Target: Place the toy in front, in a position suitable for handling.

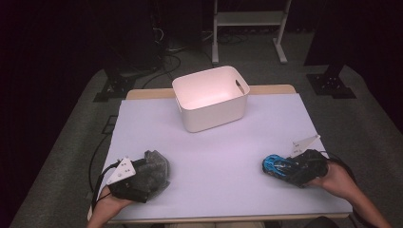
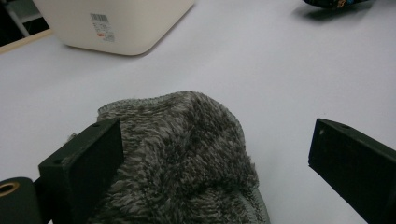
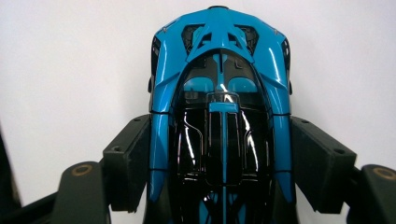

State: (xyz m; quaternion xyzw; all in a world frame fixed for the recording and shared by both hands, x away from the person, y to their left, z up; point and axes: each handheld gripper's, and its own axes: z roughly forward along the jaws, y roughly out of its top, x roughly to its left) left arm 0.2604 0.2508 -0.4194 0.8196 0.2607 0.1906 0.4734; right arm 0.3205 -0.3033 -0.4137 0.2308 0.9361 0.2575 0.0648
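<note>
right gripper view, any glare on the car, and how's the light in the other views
Right gripper view: white glare streaks on the car's glossy black roof. High view: table lit, surroundings dark, bin glows pinkish inside. Left gripper view: even light, soft shadow beside the fuzzy cloth.

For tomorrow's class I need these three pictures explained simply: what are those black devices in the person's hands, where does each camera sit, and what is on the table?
A person holds a hand-held gripper in each hand; each has two black jaws. The high view looks down on the table from above the person's side. The other two cameras ride on the grippers and look along their jaws.

On the table stand a white bin, a fuzzy grey cloth and a blue toy car.

The right gripper has its jaws against both sides of the car, so it grips it. The left gripper has the cloth between open jaws: one jaw touches it, the other stands clear.
</note>
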